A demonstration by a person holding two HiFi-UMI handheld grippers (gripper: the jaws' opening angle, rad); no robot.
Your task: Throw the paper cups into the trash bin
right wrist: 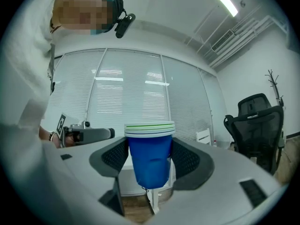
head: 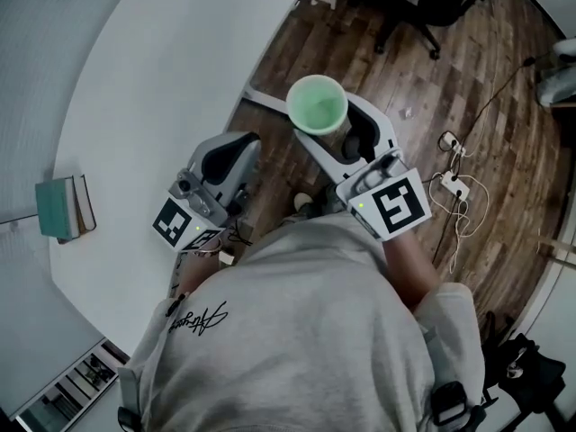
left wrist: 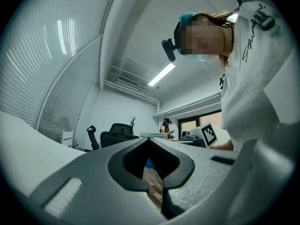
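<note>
Right gripper view: right gripper (right wrist: 150, 149) clamps blue paper cups (right wrist: 150, 165); left gripper (left wrist: 148, 141) closed.

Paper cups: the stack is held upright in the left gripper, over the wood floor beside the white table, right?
No: the right gripper holds the paper cups upright, over the wood floor beside the white table. The right gripper view shows it.

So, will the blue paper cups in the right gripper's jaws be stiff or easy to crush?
Probably light: the paper cups look empty in the head view. Likely crushable: the blue wall looks slightly creased between the jaws. Several nested rims should stiffen the top.
</note>
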